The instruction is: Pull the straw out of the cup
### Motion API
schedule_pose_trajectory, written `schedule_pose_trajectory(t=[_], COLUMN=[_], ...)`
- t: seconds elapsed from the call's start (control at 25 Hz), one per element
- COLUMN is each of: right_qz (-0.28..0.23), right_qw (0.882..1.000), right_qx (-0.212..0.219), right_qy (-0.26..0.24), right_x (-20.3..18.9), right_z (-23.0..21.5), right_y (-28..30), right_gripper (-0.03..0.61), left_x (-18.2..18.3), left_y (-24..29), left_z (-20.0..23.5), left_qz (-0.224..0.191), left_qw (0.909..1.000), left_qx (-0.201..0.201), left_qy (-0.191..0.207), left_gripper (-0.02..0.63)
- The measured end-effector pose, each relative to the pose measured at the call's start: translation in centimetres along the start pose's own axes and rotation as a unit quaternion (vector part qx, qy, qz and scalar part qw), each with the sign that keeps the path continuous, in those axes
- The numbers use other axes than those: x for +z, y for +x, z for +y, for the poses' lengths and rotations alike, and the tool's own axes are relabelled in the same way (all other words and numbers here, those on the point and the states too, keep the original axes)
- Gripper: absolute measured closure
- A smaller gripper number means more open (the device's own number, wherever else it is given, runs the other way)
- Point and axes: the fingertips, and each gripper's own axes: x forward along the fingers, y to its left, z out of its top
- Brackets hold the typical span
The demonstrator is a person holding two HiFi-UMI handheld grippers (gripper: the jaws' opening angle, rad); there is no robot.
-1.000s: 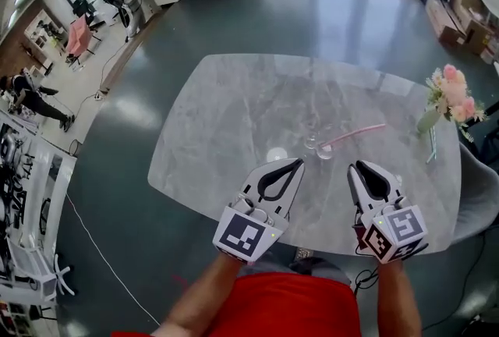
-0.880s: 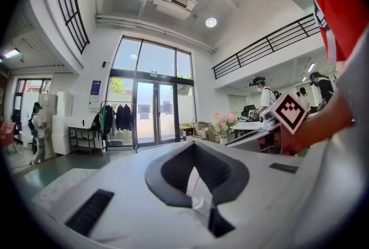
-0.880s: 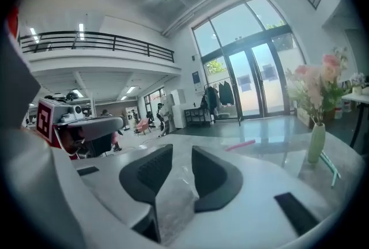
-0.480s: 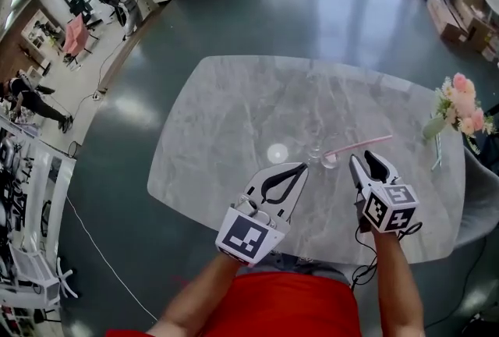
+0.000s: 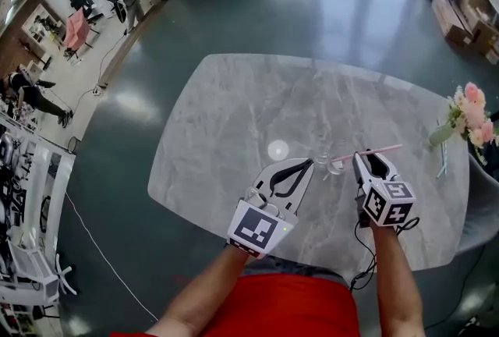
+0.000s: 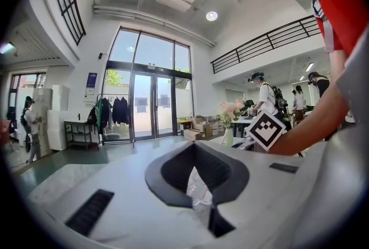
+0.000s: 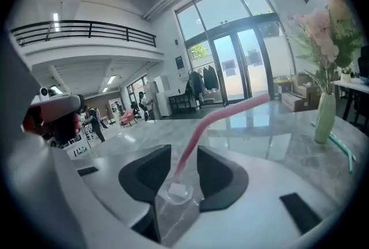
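Observation:
A small clear cup stands on the grey marble table, and a pink straw leans out of it to the right. My left gripper reaches the cup from the left. In the left gripper view its jaws stand nearly together, with the cup's clear wall nipped between them. My right gripper is at the cup's right side. In the right gripper view the straw rises between its pads above the cup's rim. The right jaws are closing, with a gap on both sides of the straw.
A vase of pink flowers stands at the table's right edge, with a green stick lying beside it. In the right gripper view, the vase is to the right. People stand far off on the floor at the left.
Both grippers have moved forward across the table to the cup. The right one has sunk and now has the straw between its jaws; the left one's tips now meet the cup.

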Motion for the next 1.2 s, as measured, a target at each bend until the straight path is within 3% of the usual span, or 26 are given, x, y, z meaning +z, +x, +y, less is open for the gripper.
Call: schedule_pose_trajectory(t=[0.32, 0.72, 0.8, 0.92, 1.04, 1.2], right_qz=[-0.008, -0.040, -0.056, -0.083, -0.106, -0.137], right_qw=[1.000, 0.998, 0.997, 0.994, 0.991, 0.983], right_qx=[0.000, 0.020, 0.031, 0.052, 0.072, 0.105], right_qy=[-0.022, -0.038, -0.037, -0.039, -0.047, -0.057], right_x=[0.8, 3.4, 4.6, 6.4, 8.4, 10.1], right_z=[0.4, 1.9, 2.6, 3.7, 5.5, 7.8], right_y=[0.5, -1.5, -2.9, -5.1, -7.9, -11.1], right_gripper=[0.543, 0.545, 0.546, 0.545, 0.546, 0.545], left_x=[-1.1, -0.7, -0.1, 1.1, 2.4, 3.7], left_y=[1.1, 0.3, 0.0, -0.3, -1.1, -2.1], left_z=[-0.1, -0.9, -1.0, -1.1, -1.5, -2.1], left_qz=[0.010, 0.009, 0.005, -0.007, -0.018, -0.025], left_qw=[0.9999, 0.9998, 0.9995, 0.9999, 0.9992, 0.9992], left_qx=[-0.011, -0.011, -0.005, -0.004, -0.005, -0.013], left_qy=[-0.003, -0.017, -0.031, -0.014, -0.034, -0.028], left_gripper=[0.601, 0.601, 0.601, 0.601, 0.601, 0.601])
